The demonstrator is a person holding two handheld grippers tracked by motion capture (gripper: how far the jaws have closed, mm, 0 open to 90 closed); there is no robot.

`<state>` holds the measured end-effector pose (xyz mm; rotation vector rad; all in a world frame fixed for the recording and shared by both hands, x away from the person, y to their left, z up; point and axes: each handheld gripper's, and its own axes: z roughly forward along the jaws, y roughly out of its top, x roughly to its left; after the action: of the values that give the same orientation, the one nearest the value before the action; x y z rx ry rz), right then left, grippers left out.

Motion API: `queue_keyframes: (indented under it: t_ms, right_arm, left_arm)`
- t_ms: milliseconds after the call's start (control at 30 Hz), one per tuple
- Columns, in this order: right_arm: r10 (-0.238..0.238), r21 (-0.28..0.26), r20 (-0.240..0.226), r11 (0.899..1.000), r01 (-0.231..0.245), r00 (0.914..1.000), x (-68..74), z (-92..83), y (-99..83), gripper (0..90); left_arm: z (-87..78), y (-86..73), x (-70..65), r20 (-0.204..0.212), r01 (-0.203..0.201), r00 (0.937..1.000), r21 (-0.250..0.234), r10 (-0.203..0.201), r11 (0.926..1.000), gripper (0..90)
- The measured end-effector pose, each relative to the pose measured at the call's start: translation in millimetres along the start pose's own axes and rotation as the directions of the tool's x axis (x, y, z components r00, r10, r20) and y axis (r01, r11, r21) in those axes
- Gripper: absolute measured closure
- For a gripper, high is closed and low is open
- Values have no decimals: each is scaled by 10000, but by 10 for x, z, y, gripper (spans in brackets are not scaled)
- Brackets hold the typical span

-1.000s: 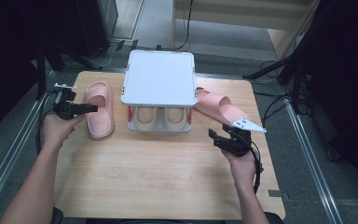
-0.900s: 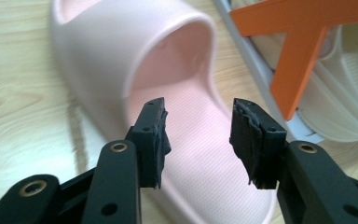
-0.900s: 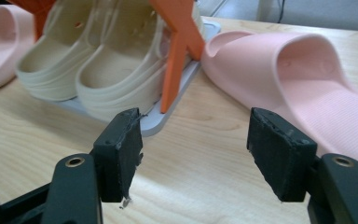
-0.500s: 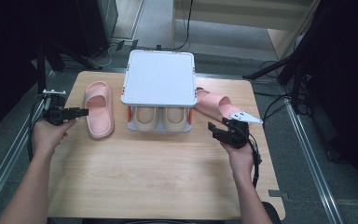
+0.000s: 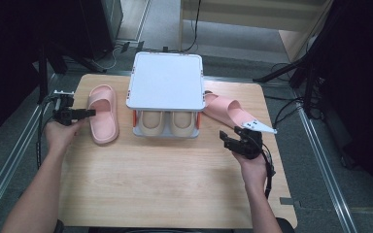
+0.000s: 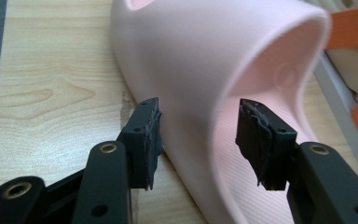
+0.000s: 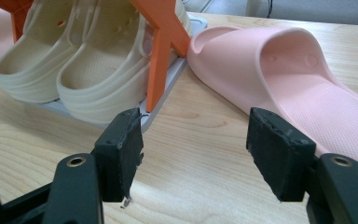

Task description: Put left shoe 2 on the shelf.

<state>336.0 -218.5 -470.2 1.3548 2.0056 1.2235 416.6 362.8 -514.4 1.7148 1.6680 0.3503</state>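
Wooden table [image 5: 165, 179] | grey floor [image 5: 315, 194] | left tongs [image 6: 198, 140] agape astride pink slipper [image 6: 205, 70] | right tongs [image 7: 193, 149] agape

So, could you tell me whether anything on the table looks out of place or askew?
Mildly: the right pink slipper lies angled, its toe against the rack, while the left pink slipper lies straight. No damage or spills are visible.

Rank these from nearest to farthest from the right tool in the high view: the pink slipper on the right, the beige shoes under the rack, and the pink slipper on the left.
From the right tool:
1. Right pink slipper, just beyond it.
2. Beige shoes, under the rack at centre.
3. Left pink slipper, across the table by the left tool.
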Motion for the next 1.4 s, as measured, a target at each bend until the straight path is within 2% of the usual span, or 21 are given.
queue_keyframes:
  t_ms: [33,100,233,300,500,567,667,800,933,1033,1100,1267,1400]
  right_arm:
    - [-5,-13,13,10000,5,10000,-6,-15,-11,365]
    - [76,-42,51,10000,-75,10000,-14,-43,-32,365]
    - [130,-29,70,9999,-130,9999,-25,-88,-68,366]
    - [160,-5,79,9999,-160,9998,-30,-102,-82,365]
    - [223,-20,152,9998,-223,9996,-57,-134,-101,367]
    - [263,-68,187,9996,-261,9995,-69,-149,-98,370]
    - [307,-160,164,9994,-305,9994,-93,-162,-93,378]
    - [303,-139,92,9994,-301,9995,-97,-166,-92,381]
    - [282,-127,28,9995,-282,9996,-99,-159,-95,384]
    - [275,-80,-48,9996,-275,9996,-94,-147,-93,385]
    - [267,-55,-124,9996,-268,9996,-84,-135,-92,385]
    - [151,-13,-200,9999,-151,9997,-60,-117,-86,384]
    - [157,-77,-195,9998,-158,9997,-64,-116,-78,385]
  left_arm:
    - [27,12,10,-96,12,10000,253,-9,9997,495]
    - [74,20,10,-208,-119,9997,436,128,9990,495]
    - [113,56,-7,-393,-156,9991,300,168,9994,543]
    - [115,70,1,-419,-22,9991,234,31,9997,601]
    - [85,98,-19,-856,-331,9957,302,356,9990,751]
    - [62,96,-13,-903,-438,9948,467,479,9979,780]
    - [28,99,19,-726,-172,9971,635,218,9978,816]
    - [-15,102,33,-579,-12,9983,809,59,9967,828]
    - [-95,137,47,-676,105,9977,755,-54,9971,831]
    - [-181,170,58,-536,307,9982,663,-272,9973,831]
    - [-227,201,62,-528,311,9982,757,-272,9966,830]
    - [-326,336,19,-485,450,9980,737,-415,9963,828]
    - [-447,493,-57,-539,288,9982,611,-255,9977,827]
